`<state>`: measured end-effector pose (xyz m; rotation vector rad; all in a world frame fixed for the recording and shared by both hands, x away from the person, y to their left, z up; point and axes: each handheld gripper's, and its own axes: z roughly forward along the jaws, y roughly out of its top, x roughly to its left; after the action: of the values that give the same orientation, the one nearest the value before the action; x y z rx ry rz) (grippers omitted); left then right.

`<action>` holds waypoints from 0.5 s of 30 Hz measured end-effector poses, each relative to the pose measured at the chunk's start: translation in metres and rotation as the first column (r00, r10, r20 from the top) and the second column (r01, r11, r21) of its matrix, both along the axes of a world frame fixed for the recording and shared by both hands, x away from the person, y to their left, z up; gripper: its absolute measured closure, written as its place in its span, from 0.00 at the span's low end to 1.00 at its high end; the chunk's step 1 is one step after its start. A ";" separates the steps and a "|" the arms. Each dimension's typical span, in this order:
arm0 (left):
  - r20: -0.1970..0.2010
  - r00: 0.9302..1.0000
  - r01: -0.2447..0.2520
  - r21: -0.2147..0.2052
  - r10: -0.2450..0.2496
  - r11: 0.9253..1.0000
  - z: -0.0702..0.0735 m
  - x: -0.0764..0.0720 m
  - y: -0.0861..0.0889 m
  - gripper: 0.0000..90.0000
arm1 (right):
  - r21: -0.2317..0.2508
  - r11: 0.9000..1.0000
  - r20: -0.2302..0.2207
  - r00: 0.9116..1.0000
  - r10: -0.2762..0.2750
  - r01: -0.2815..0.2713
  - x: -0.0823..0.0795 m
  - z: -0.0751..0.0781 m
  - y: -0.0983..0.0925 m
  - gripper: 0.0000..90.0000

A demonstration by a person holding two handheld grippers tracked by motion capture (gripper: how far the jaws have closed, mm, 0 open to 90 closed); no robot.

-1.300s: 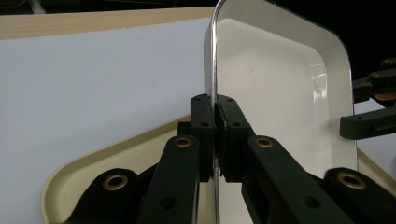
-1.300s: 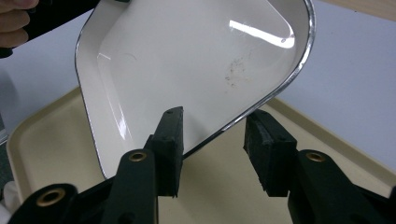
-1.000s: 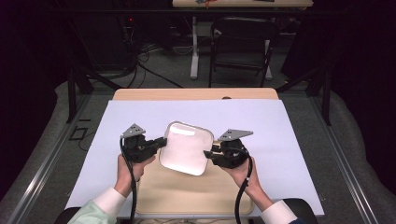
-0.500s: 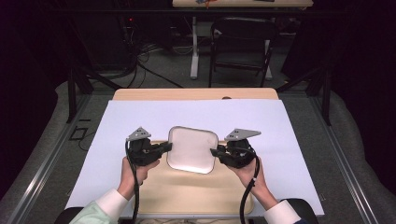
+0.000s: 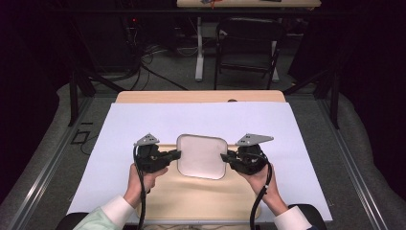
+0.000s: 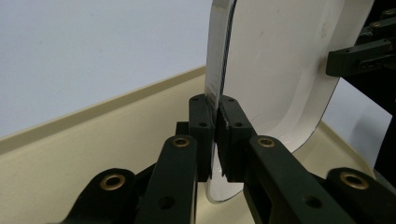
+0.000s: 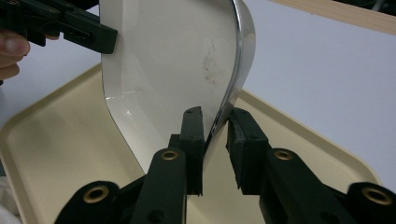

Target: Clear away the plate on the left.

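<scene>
A white square plate with rounded corners hangs just above a beige tray. My left gripper is shut on its left rim, and my right gripper is shut on its right rim. In the left gripper view both pads pinch the thin edge of the plate at my left gripper, with the tray below. In the right gripper view the jaws of my right gripper have just been closing on the curved rim of the plate over the tray.
The tray lies at the near edge of a white sheet that covers the wooden table. A dark chair and cables are on the floor beyond the table's far edge.
The plate, first skewed, has turned square to the table and shifted a little right. Both grippers followed it, and the right jaws have drawn in on the rim.
</scene>
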<state>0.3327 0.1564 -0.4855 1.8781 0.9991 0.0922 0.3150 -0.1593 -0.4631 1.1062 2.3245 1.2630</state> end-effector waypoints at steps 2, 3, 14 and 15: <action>-0.008 1.000 -0.002 -0.007 0.001 1.000 -0.001 0.000 -0.001 0.94 | -0.005 1.000 -0.010 1.000 -0.008 0.008 0.001 0.000 -0.001 0.86; -0.014 1.000 0.000 -0.006 0.000 1.000 -0.002 0.000 -0.001 0.94 | -0.005 1.000 -0.020 1.000 -0.015 0.014 0.001 -0.001 -0.001 0.86; -0.116 0.993 0.009 -0.027 -0.012 1.000 -0.010 -0.004 0.002 0.93 | 0.006 1.000 -0.113 0.993 -0.030 0.031 0.008 -0.006 -0.001 0.90; -0.116 0.993 0.009 -0.027 -0.012 1.000 -0.010 -0.004 0.002 0.93 | 0.006 1.000 -0.113 0.993 -0.030 0.031 0.008 -0.006 -0.001 0.90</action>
<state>0.3290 0.1588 -0.4956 1.8818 1.0642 -0.0361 0.3230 -0.1602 -0.4690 1.2416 2.3756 1.2301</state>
